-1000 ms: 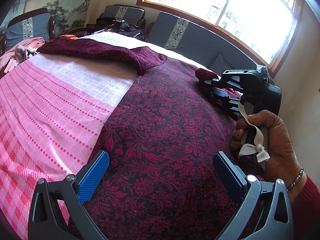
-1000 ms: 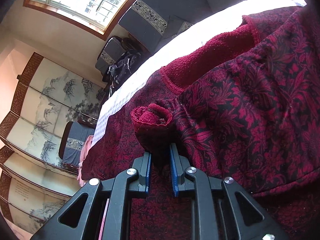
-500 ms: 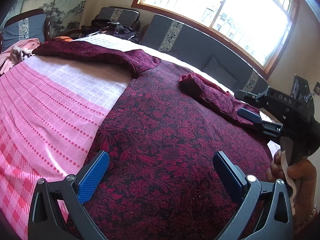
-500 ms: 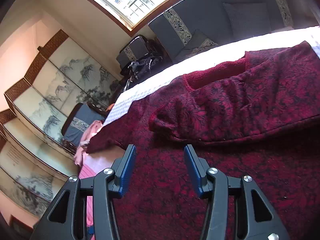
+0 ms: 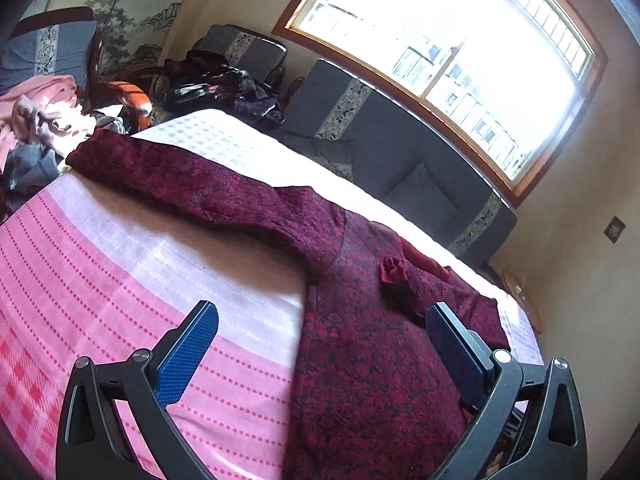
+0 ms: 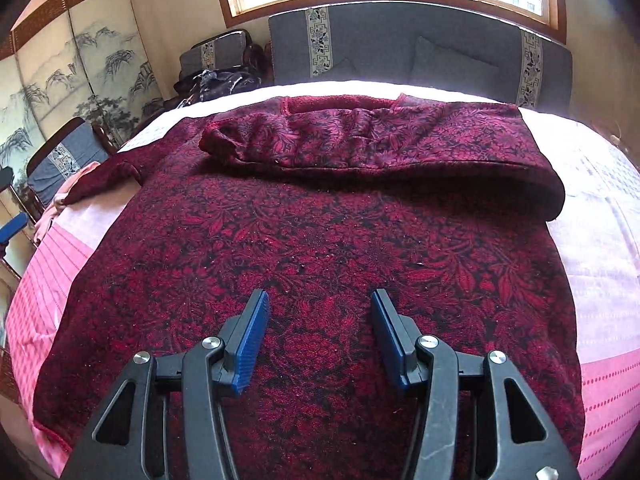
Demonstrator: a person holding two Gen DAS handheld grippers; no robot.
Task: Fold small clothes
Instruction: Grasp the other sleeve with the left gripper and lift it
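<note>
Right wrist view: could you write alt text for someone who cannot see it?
A dark red floral garment lies on a pink and white bedspread, one sleeve folded across it. The right gripper hovers above, jaws opening, nothing between them.

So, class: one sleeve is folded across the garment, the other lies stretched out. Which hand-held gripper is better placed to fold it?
Probably the left hand-held gripper: open, empty, facing the outstretched sleeve.
</note>
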